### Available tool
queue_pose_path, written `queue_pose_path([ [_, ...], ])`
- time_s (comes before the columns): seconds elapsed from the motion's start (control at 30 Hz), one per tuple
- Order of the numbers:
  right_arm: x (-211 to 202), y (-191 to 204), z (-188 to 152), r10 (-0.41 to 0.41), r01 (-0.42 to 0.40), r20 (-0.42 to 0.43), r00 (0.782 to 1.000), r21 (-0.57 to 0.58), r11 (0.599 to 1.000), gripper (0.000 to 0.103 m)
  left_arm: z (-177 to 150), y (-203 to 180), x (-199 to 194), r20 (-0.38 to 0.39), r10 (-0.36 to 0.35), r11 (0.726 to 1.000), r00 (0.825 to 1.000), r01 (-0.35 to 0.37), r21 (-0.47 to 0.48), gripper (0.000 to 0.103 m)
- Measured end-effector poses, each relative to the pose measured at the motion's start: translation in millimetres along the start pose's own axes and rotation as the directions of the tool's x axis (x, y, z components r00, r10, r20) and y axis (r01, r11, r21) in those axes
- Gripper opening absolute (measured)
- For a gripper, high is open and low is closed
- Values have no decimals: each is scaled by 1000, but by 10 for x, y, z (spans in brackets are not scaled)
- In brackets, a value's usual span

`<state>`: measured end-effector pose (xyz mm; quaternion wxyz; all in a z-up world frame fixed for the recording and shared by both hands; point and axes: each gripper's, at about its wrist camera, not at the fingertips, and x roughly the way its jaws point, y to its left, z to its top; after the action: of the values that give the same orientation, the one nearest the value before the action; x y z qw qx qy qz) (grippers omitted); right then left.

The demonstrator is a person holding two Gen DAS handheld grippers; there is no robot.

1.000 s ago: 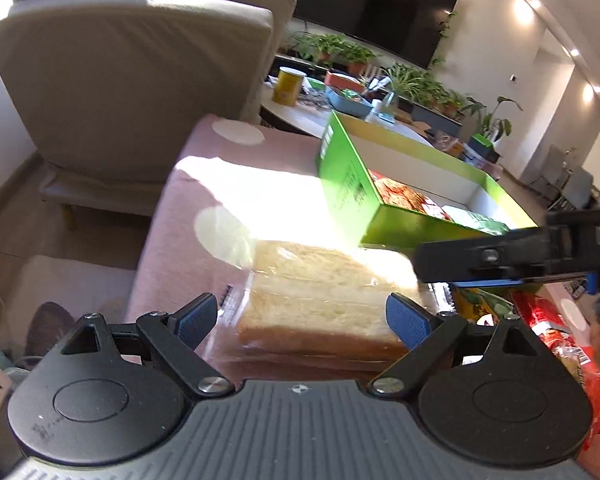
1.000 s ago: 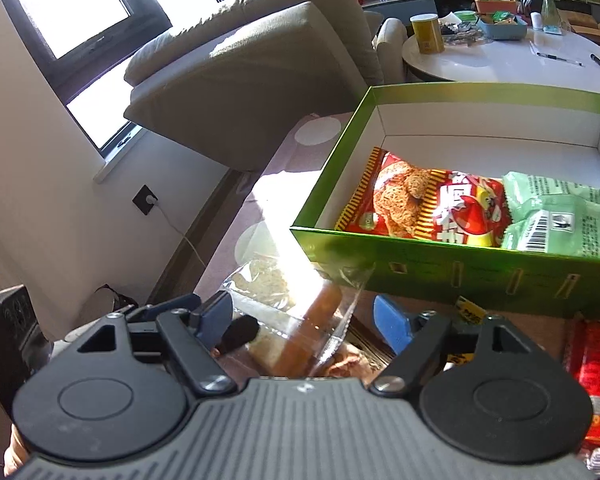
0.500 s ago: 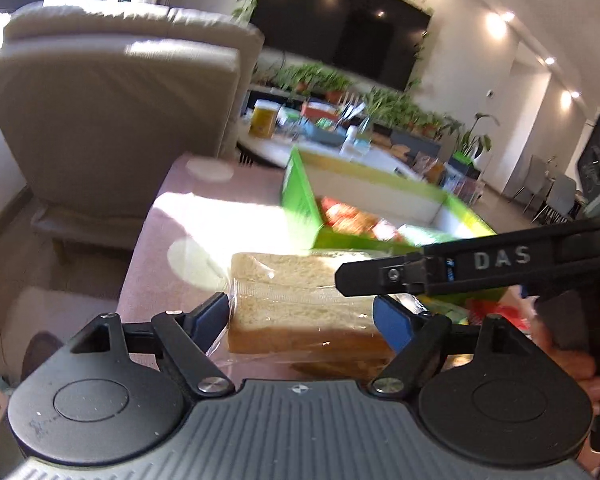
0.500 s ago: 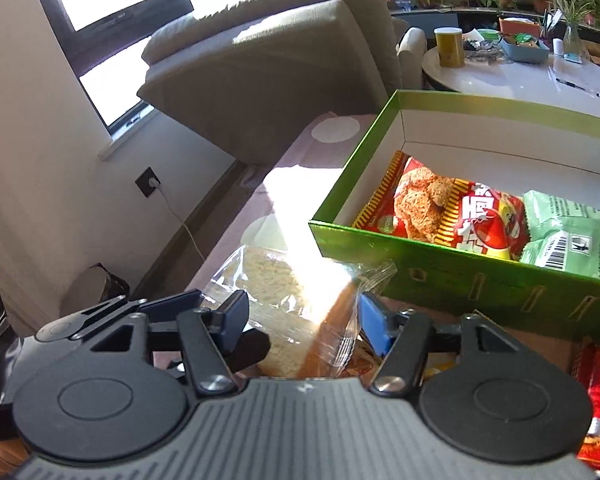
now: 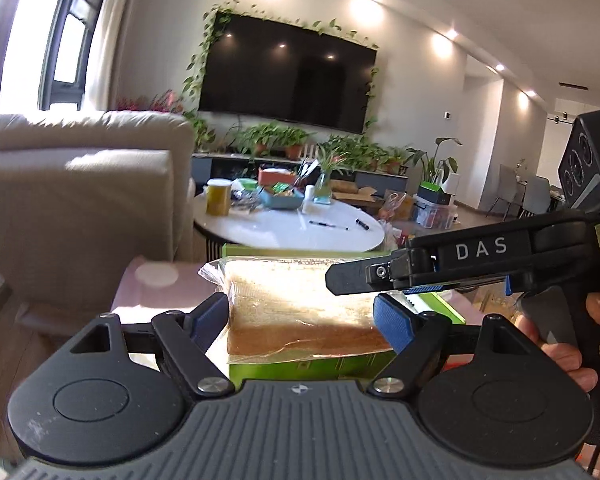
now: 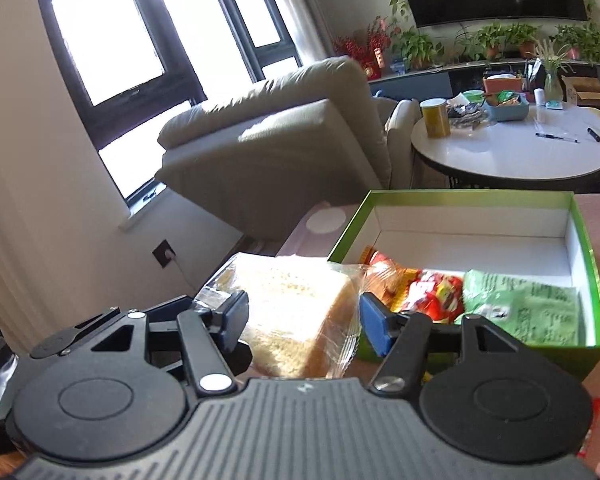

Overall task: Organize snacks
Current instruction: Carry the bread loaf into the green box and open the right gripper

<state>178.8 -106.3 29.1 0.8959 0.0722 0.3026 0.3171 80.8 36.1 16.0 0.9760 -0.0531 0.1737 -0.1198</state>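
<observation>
A clear bag of sliced bread (image 5: 300, 312) is held in the air between both grippers, just short of the green box (image 6: 588, 256). My left gripper (image 5: 302, 320) is shut on its two ends. My right gripper (image 6: 300, 316) is shut on its sides and comes in from the right in the left wrist view (image 5: 420, 276). The box has white inner walls and holds a red snack pack (image 6: 428, 292) and a green pack (image 6: 532, 304) at its near side. Its far half is bare.
The box sits on a pink cloth with white dots (image 6: 320, 222). A beige armchair (image 6: 268, 144) stands to the left. A round white table (image 6: 516, 148) with a yellow canister, pens and a blue bowl stands behind the box.
The bread bag has been lifted off the pink cloth by both grippers and raised to about the level of the box rim. Both cameras now look higher into the room.
</observation>
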Motion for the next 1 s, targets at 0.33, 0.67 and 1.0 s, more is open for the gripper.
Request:
queue_pose_path([
  [0.33, 187, -432, 336, -14, 13, 39, 999, 23, 1000, 70, 261, -60, 654, -10, -17, 999, 1000, 17, 35, 77],
  [0.67, 576, -759, 378, -42, 41, 15, 999, 69, 997, 70, 217, 41, 1226, -68, 3, 999, 998, 0, 44, 77],
  [1.0, 801, -949, 377, -71, 72, -18, 997, 91, 993, 70, 157, 132, 1581, -107, 13, 999, 994, -9, 39, 77],
])
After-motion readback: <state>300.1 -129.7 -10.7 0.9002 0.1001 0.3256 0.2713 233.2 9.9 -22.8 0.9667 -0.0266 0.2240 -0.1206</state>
